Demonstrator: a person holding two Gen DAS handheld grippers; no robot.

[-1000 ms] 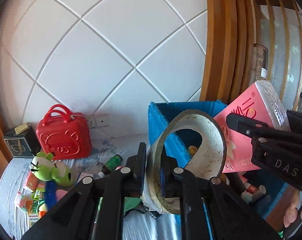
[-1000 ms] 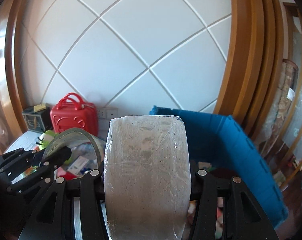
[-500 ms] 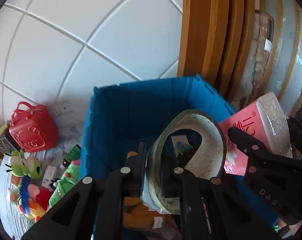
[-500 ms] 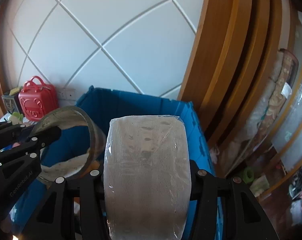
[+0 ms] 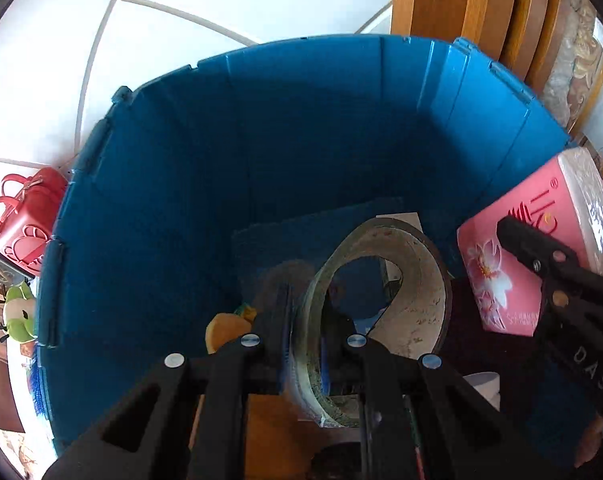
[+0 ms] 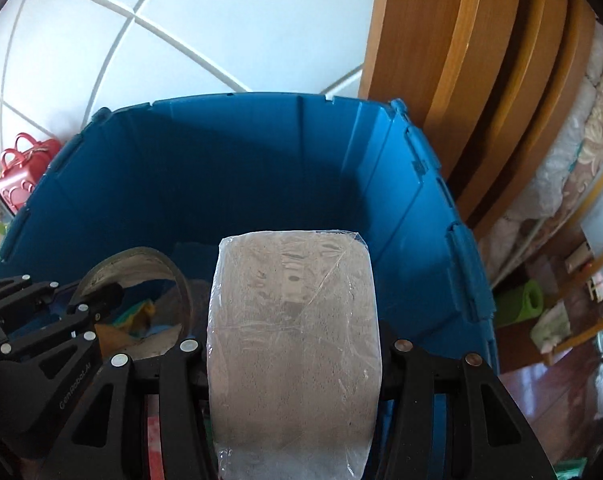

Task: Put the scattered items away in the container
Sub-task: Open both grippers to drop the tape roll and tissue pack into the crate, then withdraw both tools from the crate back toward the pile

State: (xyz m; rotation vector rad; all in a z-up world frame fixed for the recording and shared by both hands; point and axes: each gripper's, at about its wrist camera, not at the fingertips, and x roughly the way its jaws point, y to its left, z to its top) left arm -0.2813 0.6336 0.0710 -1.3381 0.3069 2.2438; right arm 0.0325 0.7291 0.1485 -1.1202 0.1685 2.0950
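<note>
Over the deep blue plastic crate [image 5: 321, 128]: my left gripper [image 5: 305, 312] clamps a worn tape roll [image 5: 385, 280]; my right gripper [image 6: 293, 344] clamps a pink plastic-wrapped tissue pack [image 6: 293, 340].

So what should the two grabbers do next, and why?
Probably open and drop their things. The left gripper holds the tape roll and the right gripper the tissue pack, both already above the open blue bin, so letting go should land them inside.

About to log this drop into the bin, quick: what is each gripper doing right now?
Left gripper: closed on the tape roll, over the blue bin.
Right gripper: closed on the pink tissue pack.
</note>
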